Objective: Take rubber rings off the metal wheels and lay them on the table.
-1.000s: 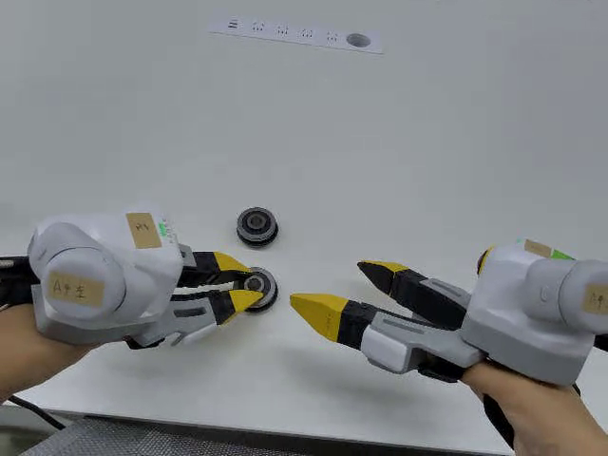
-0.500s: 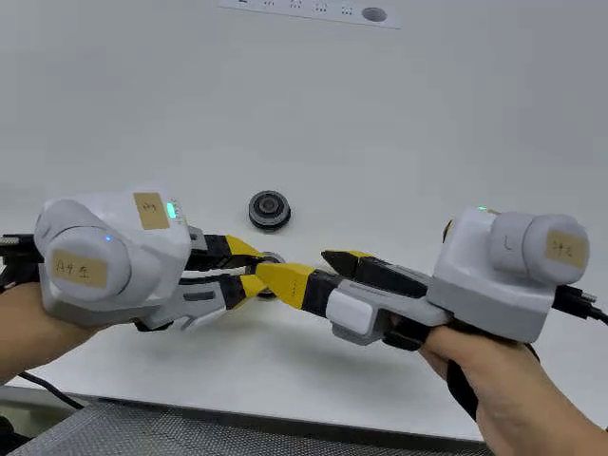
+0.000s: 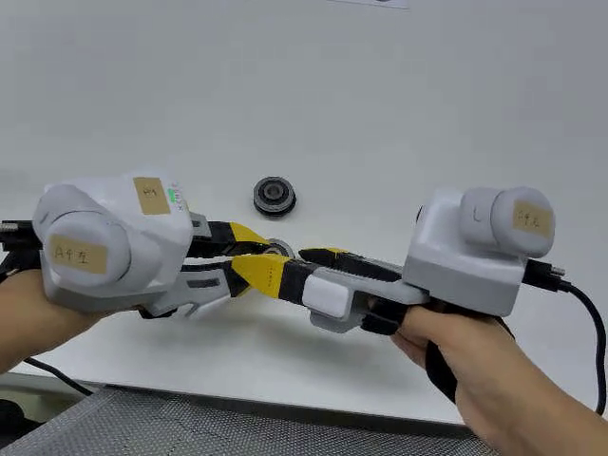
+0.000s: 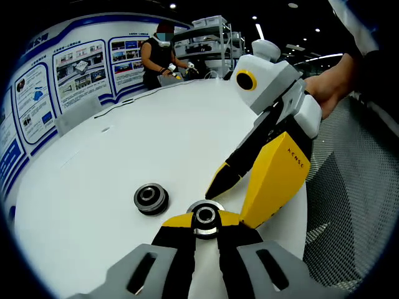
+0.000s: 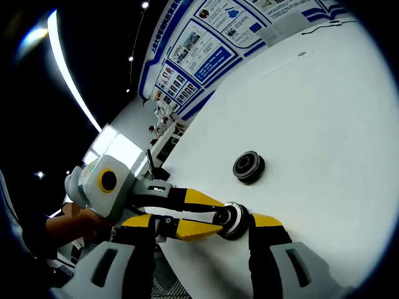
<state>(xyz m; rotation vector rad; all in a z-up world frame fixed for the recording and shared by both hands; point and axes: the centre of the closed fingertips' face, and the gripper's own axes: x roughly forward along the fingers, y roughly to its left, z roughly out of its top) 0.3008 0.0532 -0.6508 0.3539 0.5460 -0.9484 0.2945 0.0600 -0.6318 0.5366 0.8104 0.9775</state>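
Left gripper (image 4: 205, 222) clamped on metal wheel (image 3: 277, 249) near tabletop (image 3: 380, 142) front edge, right gripper (image 5: 234, 223) jaws closely astride it, grip unclear, second wheel (image 3: 275, 195) behind.

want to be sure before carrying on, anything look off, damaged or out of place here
Nothing stands out. The left gripper is shut on a small metal wheel with a black rubber ring, the right gripper has its jaws flanking it, and a second such wheel lies flat on the white table, intact.

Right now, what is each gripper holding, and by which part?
The left gripper clamps the round metal wheel across its outer rim. The right gripper flanks it; whether it grips cannot be told.
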